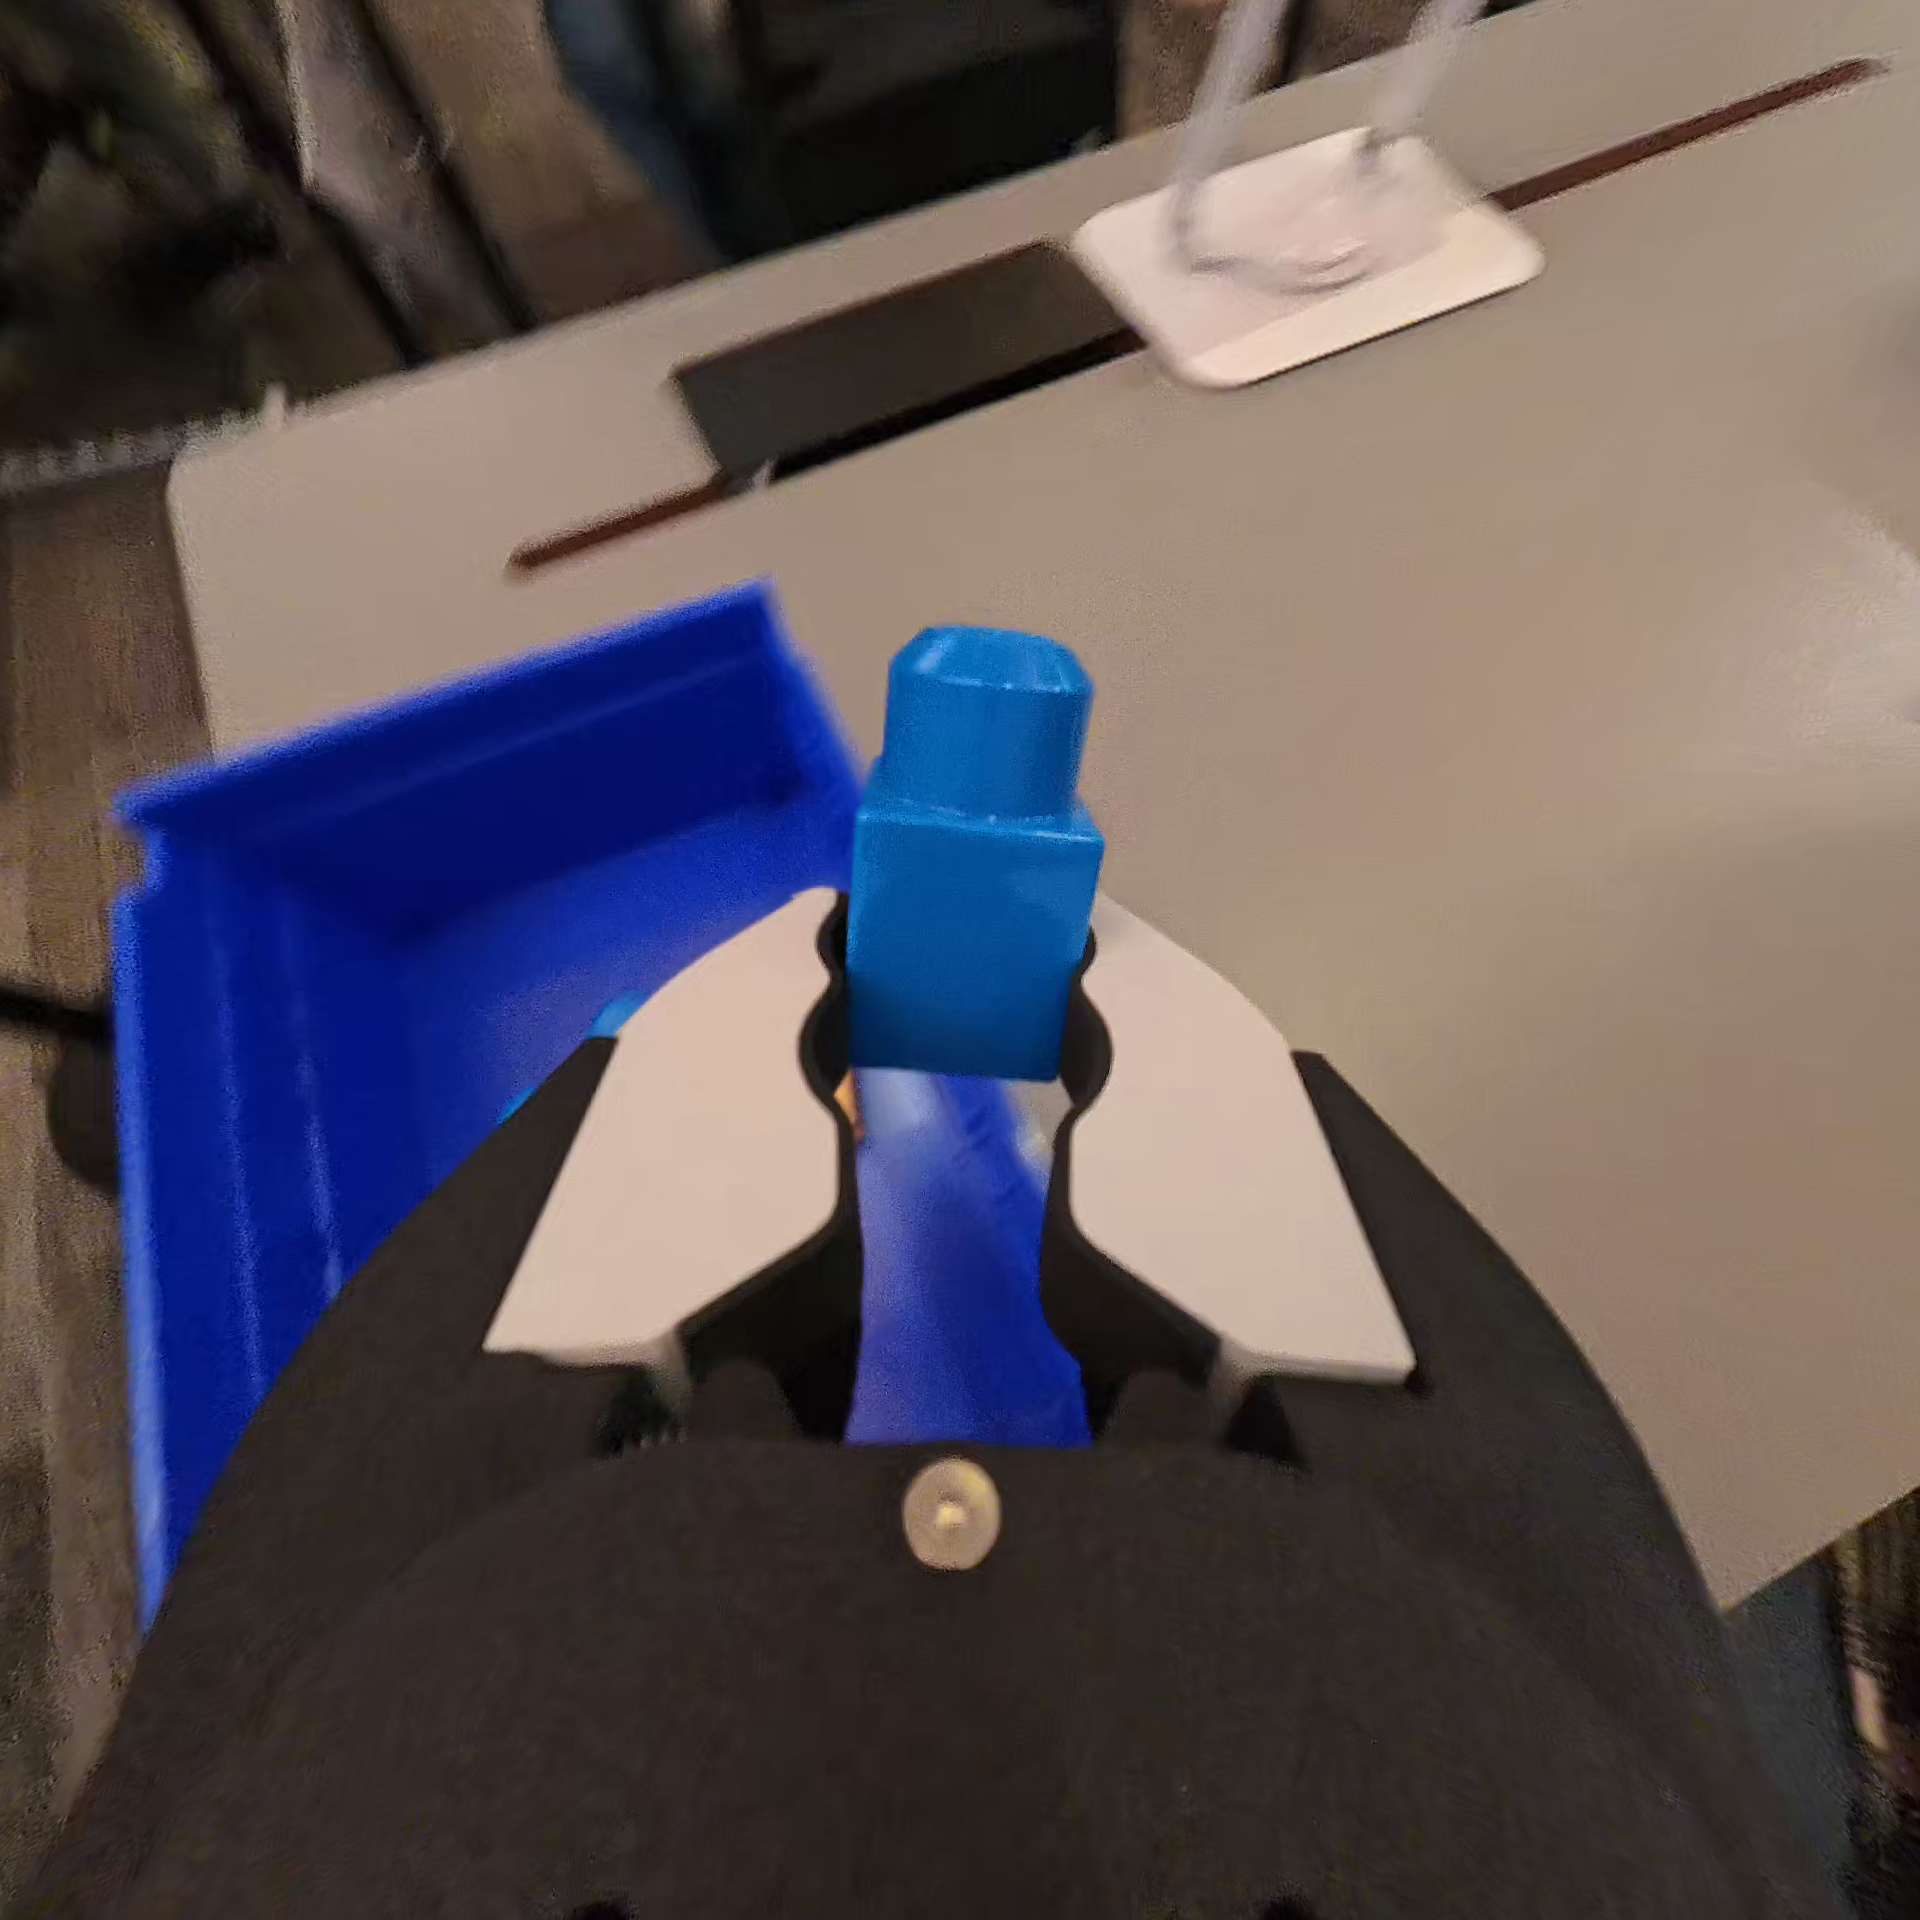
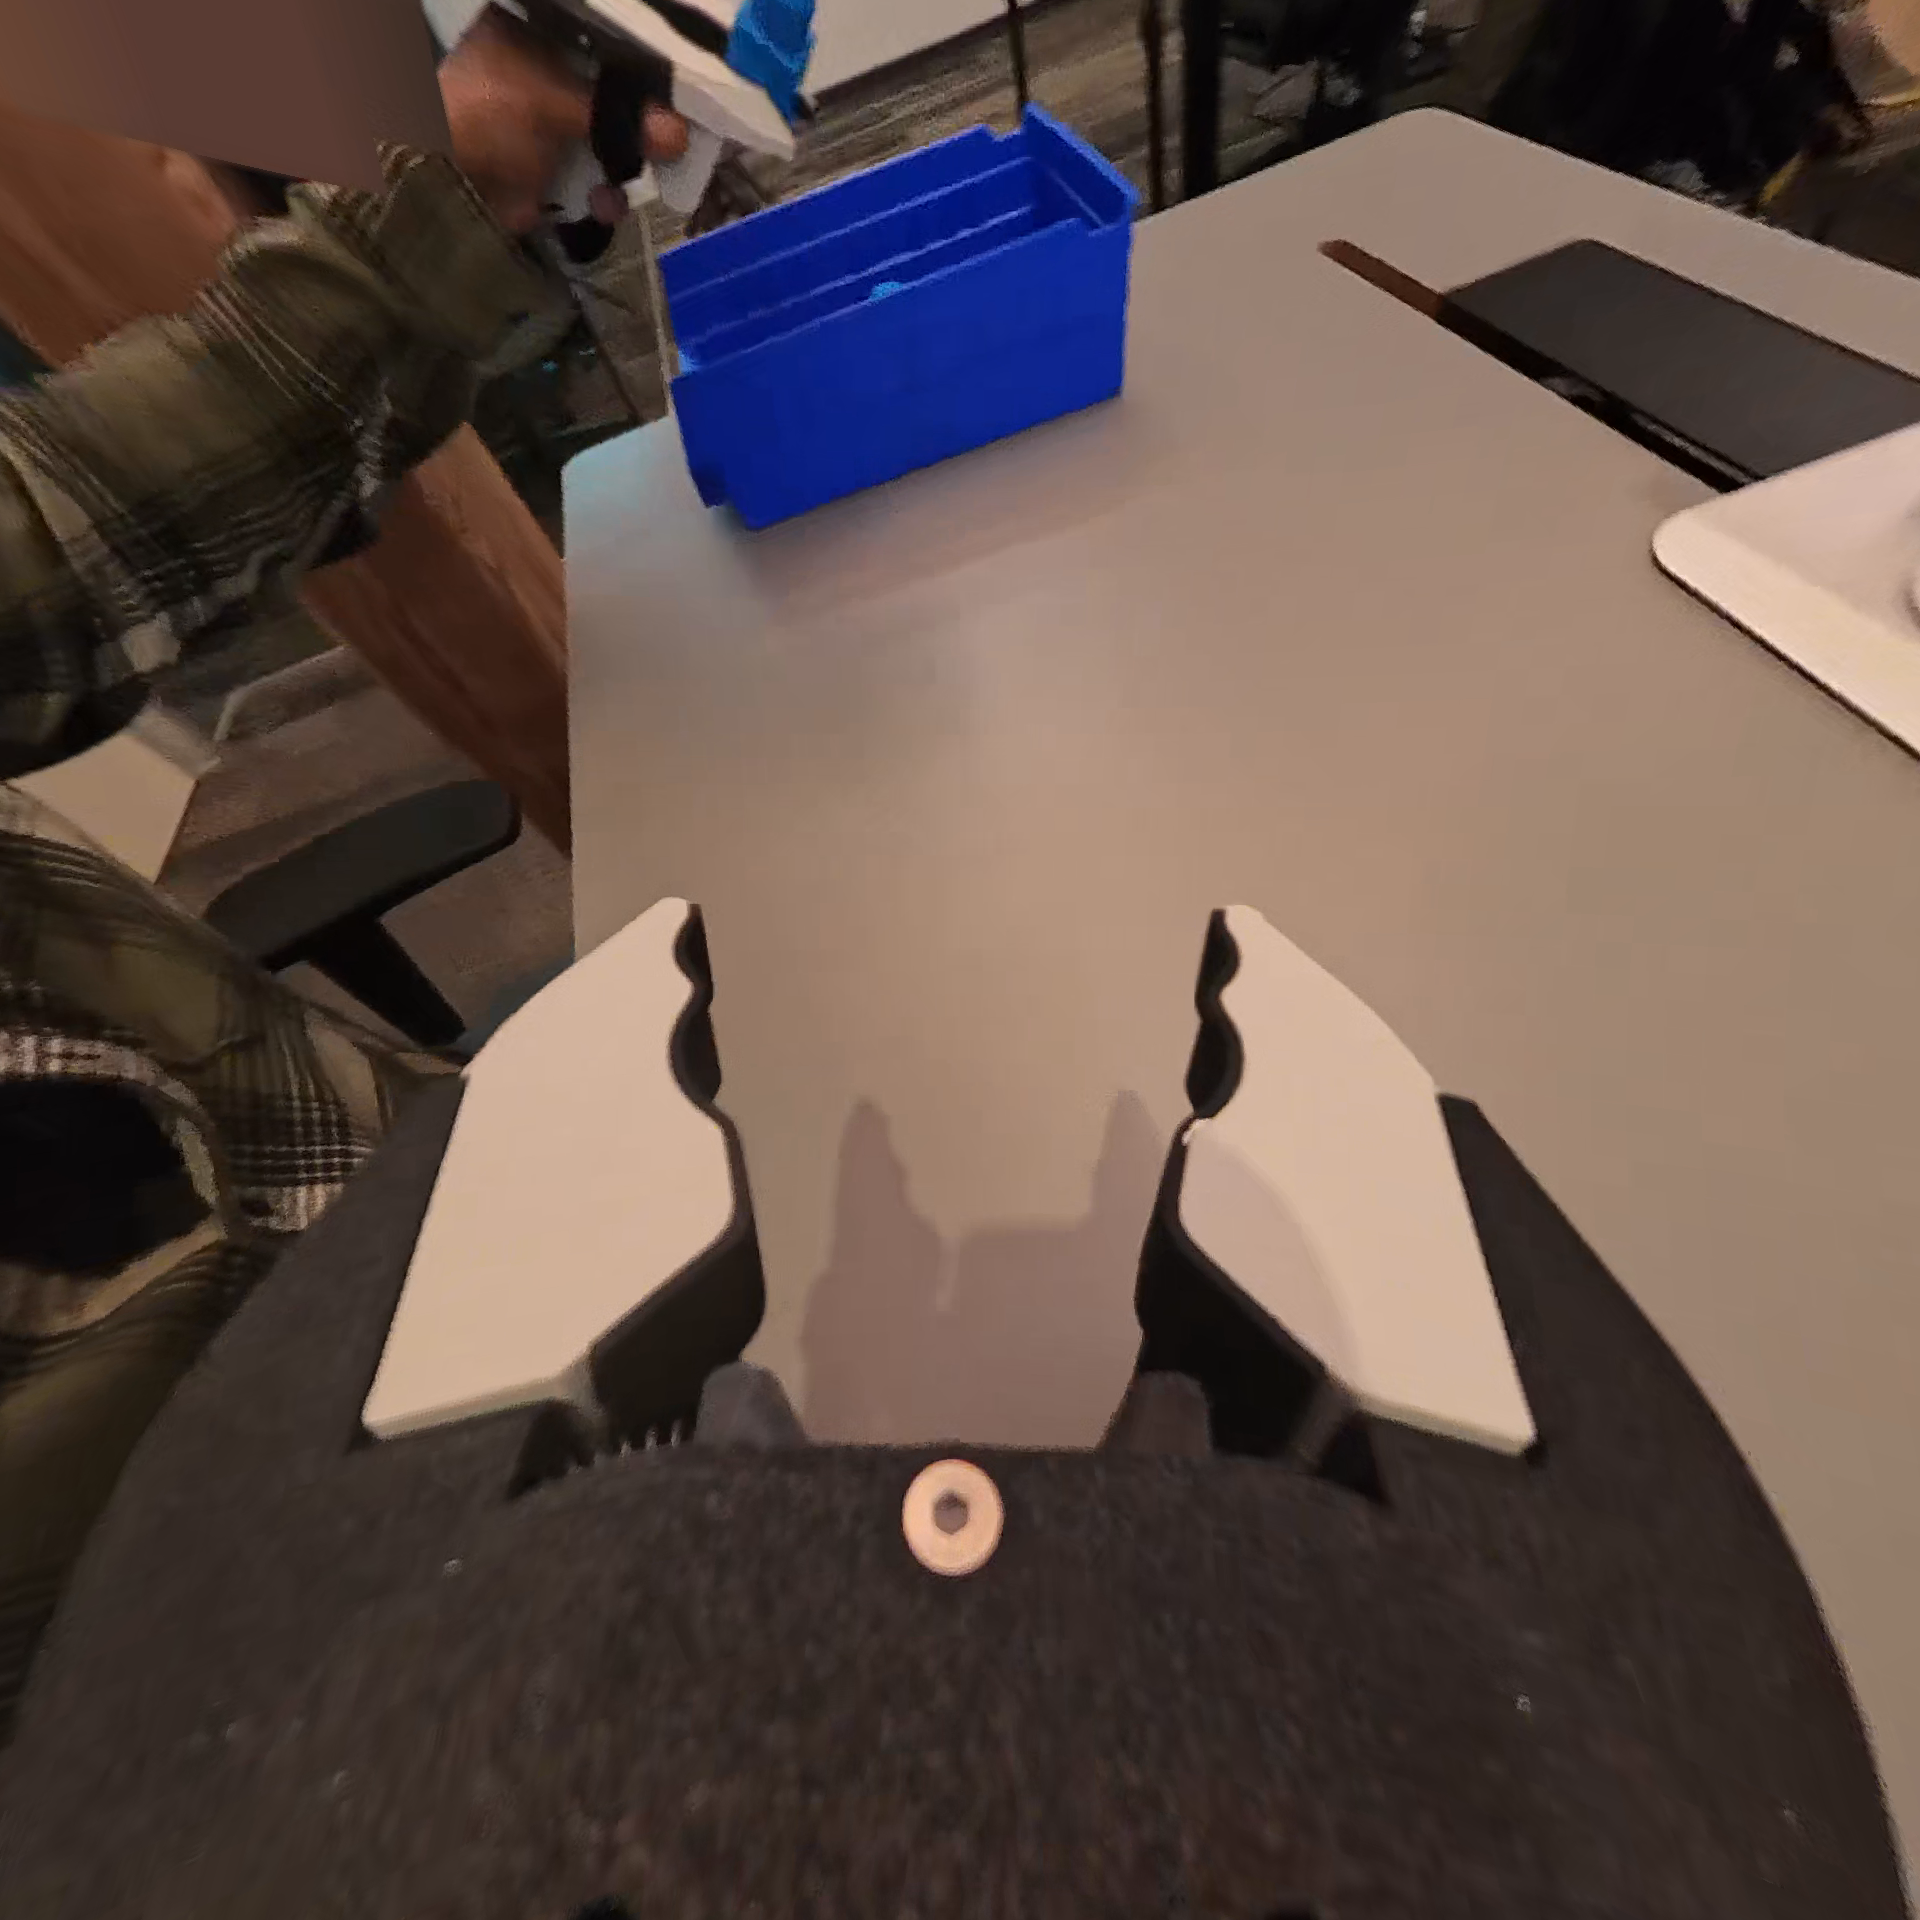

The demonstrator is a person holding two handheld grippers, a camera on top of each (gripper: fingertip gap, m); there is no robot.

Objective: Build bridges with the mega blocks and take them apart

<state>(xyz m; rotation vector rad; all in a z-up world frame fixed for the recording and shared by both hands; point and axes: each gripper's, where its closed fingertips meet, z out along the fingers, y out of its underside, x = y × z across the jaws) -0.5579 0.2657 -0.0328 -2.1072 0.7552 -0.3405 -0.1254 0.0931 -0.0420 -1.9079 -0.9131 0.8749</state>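
Room: dim carpeted floor and dark furniture are lying beyond a grey table (image 1: 1403, 831), seen past my left tongs; all of it is blurring.
Left view, tongs: my left gripper (image 1: 961, 997) is clamping a light blue block (image 1: 971, 914) between its white fingers (image 1: 717, 1091), the block's single stud pointing away from me.
Left view, block place: the block is sitting at the fingertips, raised above the table, just right of the bin's near corner.
Left view, bin: a dark blue bin (image 1: 312, 1039) is standing under and to the left of my left tongs; something pale blue is showing at its bottom, too blurred to name.
Left view, far side: a white mat (image 1: 1351, 301) with a clear glass object on it and a black flat panel (image 1: 883, 364) are lying well ahead of the tongs.
Right view, tongs: my right gripper (image 2: 956, 1029) is hanging spread wide with nothing between the fingers (image 2: 582, 1195), casting a shadow on the bare table (image 2: 1039, 727).
Right view, bin: the blue bin (image 2: 904, 384) is standing well ahead, slightly left, at the table's far corner.
Right view, other hand: far ahead and left, my plaid sleeve (image 2: 260, 395) is reaching up, and my left gripper (image 2: 717, 94) is holding the light blue block (image 2: 769, 42) above and behind the bin.
Right view, right edge: the white mat (image 2: 1787, 603) and the black panel (image 2: 1683, 353) are lying ahead to the right.
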